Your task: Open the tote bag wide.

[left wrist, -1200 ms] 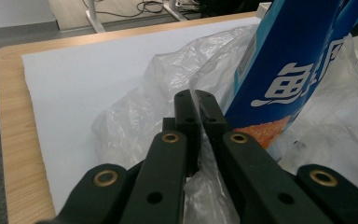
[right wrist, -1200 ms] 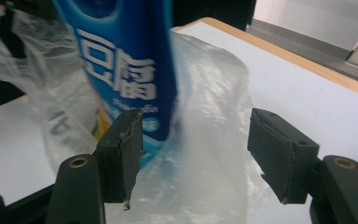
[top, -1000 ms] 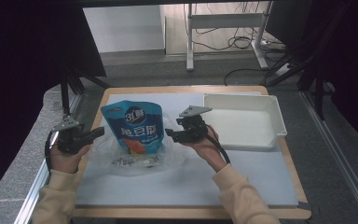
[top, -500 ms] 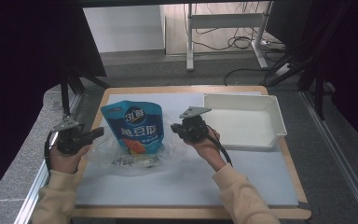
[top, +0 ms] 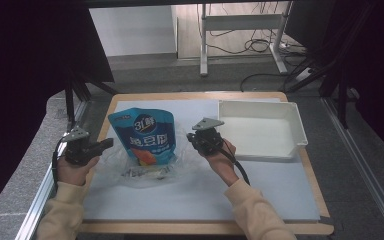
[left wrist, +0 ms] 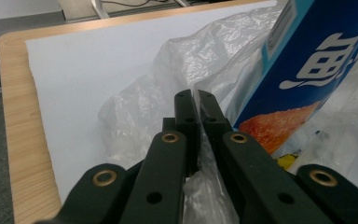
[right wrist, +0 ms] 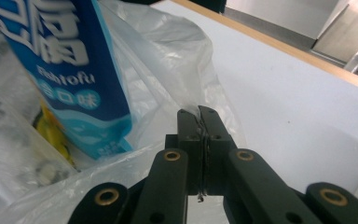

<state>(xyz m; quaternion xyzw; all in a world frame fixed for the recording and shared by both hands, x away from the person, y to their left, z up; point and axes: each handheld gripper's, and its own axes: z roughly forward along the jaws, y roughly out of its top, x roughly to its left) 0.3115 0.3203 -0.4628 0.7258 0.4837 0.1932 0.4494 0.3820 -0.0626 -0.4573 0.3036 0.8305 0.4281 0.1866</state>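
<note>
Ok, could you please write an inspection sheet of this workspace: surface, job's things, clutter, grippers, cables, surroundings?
Surface: wooden table covered by a pale mat.
Job's things: clear plastic bag lying on the mat; blue pouch stands in its mouth, with small items lower in the bag.
Clutter: white tray at the right, empty.
Grippers: left gripper shut on the bag's edge; right gripper has just been closing and is now shut on the opposite edge.
Cables: one black cable trails from the right gripper along the forearm; more cables lie on the floor behind.
Surroundings: grey floor, a metal stand behind the table, dark screens at both sides.
</note>
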